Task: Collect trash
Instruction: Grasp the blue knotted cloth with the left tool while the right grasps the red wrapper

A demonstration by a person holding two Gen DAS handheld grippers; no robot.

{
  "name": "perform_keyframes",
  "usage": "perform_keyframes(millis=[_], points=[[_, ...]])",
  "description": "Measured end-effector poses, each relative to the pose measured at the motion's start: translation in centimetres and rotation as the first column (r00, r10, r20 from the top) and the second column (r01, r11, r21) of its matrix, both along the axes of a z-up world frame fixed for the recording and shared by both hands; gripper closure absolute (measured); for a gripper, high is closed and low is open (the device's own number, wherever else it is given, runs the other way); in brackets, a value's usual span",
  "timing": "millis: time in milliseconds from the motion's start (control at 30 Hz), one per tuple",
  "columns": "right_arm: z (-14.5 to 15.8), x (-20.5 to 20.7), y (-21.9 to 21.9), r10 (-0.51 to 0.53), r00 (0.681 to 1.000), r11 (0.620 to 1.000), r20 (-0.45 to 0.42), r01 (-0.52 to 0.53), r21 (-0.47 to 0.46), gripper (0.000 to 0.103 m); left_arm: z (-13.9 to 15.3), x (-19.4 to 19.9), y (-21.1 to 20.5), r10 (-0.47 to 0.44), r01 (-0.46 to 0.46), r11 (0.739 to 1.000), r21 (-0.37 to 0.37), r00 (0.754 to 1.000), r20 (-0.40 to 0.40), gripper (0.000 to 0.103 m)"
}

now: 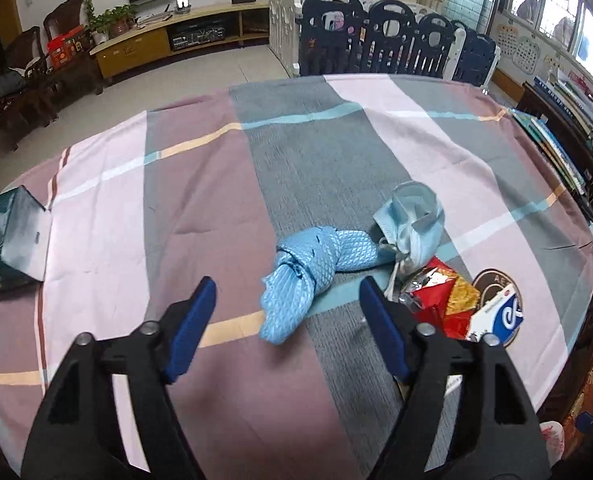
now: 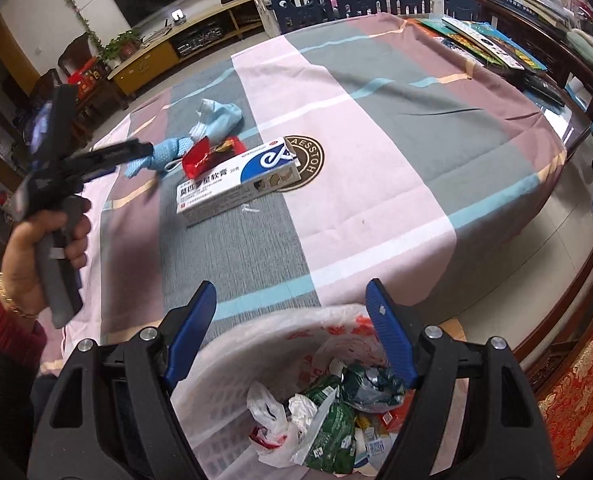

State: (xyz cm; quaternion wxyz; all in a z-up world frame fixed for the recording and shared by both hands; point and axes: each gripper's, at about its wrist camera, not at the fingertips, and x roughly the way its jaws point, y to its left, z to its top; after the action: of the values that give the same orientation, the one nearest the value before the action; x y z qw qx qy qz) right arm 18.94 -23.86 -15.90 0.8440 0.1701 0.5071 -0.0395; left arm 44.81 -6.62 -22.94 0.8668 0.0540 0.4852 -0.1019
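Note:
On the plaid-covered round table (image 1: 200,208) lies a knotted blue quilted rag (image 1: 312,268), with a crumpled light-blue face mask (image 1: 412,216) behind it. To their right sit a red foil wrapper (image 1: 436,292) and a white-and-blue ointment box (image 1: 500,316). My left gripper (image 1: 287,282) hovers open just short of the rag, touching nothing. The right wrist view shows that left gripper (image 2: 144,147) blurred, held in a hand, beside the rag (image 2: 168,152) and box (image 2: 236,180). My right gripper (image 2: 290,284) stands open above a white trash basket (image 2: 232,360) lined with a bag.
A dark green bag (image 1: 4,236) sits at the table's left edge. Books (image 2: 492,48) are stacked along the far right edge. The basket holds several wrappers and bags (image 2: 328,420). A red-and-gold patterned seat (image 2: 576,400) is at the right. A play fence (image 1: 376,40) stands behind the table.

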Motion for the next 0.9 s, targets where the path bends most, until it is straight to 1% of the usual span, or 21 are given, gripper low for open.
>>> perform_keyframes(millis=[33,67,100,200,300,367,467,533,567,600,633,667,700,767,833,867,900], points=[[0.1,0.7,0.0,-0.001,1.0,1.0,0.005,0.001,0.002,0.027,-0.8,0.5,-0.3,-0.006,0.006,1.0,0.007,1.0,-0.019,0.063],[0.2,1.3,0.0,-0.002,1.0,1.0,0.011,0.002,0.001,0.027,-1.6,0.8,-0.4,-0.01,0.01,1.0,0.014,0.999,-0.04,0.088],[0.4,2.0,0.1,-0.002,1.0,1.0,0.021,0.002,-0.005,0.027,-1.9,0.8,-0.3,-0.012,0.012,1.0,0.007,0.999,-0.047,0.088],[0.7,4.7,0.4,0.007,0.998,1.0,0.057,-0.006,-0.014,0.027,-1.0,-0.7,1.1,0.005,-0.005,1.0,-0.014,1.0,0.015,0.09],[0.2,8.6,1.2,0.031,0.995,0.999,0.093,-0.033,0.018,0.027,0.8,-4.0,4.0,0.057,-0.054,0.998,-0.035,0.995,0.083,0.09],[-0.2,11.4,2.2,0.063,0.993,0.998,0.098,-0.064,0.012,0.027,1.9,-6.8,6.2,0.09,-0.084,0.995,-0.061,0.99,0.105,0.09],[-1.3,15.6,4.4,0.121,0.99,0.992,0.065,-0.118,-0.055,0.027,3.0,-11.4,9.5,0.139,-0.128,0.988,-0.091,0.982,0.131,0.09],[-2.9,18.3,5.8,0.143,0.99,0.98,0.005,-0.141,-0.144,0.027,3.1,-13.9,11.1,0.165,-0.153,0.984,-0.092,0.977,0.136,0.09],[-3.7,19.0,6.3,0.151,0.988,0.974,-0.02,-0.152,-0.171,0.027,3.0,-15.0,12.0,0.179,-0.166,0.981,-0.104,0.976,0.126,0.09],[-4.4,19.6,6.7,0.17,0.985,0.971,-0.039,-0.174,-0.166,0.027,2.9,-15.9,12.7,0.193,-0.18,0.977,-0.116,0.975,0.113,0.09],[-5.0,19.9,7.0,0.188,0.981,0.971,-0.052,-0.194,-0.138,0.028,2.8,-16.7,13.3,0.203,-0.19,0.974,-0.12,0.974,0.101,0.09],[-5.2,20.0,7.3,0.194,0.979,0.971,-0.059,-0.2,-0.131,0.033,2.6,-17.4,13.7,0.207,-0.196,0.974,-0.115,0.974,0.095,0.09],[-5.2,19.9,7.8,0.203,0.977,0.967,-0.061,-0.21,-0.144,0.035,2.6,-18.1,14.0,0.209,-0.198,0.974,-0.108,0.973,0.098,0.09],[-5.1,19.5,9.0,0.247,0.967,0.954,-0.057,-0.253,-0.16,0.049,2.6,-18.9,14.4,0.207,-0.196,0.974,-0.111,0.973,0.097,0.09],[-4.9,18.8,10.2,0.287,0.957,0.942,-0.044,-0.291,-0.169,0.059,2.7,-19.2,14.8,0.216,-0.204,0.971,-0.123,0.972,0.095,0.09],[-4.7,18.5,10.8,0.302,0.953,0.938,-0.037,-0.304,-0.168,0.072,2.8,-19.4,14.8,0.219,-0.206,0.97,-0.127,0.971,0.096,0.09],[-4.4,18.1,11.3,0.315,0.949,0.935,-0.031,-0.316,-0.164,0.073,2.9,-19.6,14.9,0.221,-0.208,0.969,-0.132,0.97,0.098,0.09]])
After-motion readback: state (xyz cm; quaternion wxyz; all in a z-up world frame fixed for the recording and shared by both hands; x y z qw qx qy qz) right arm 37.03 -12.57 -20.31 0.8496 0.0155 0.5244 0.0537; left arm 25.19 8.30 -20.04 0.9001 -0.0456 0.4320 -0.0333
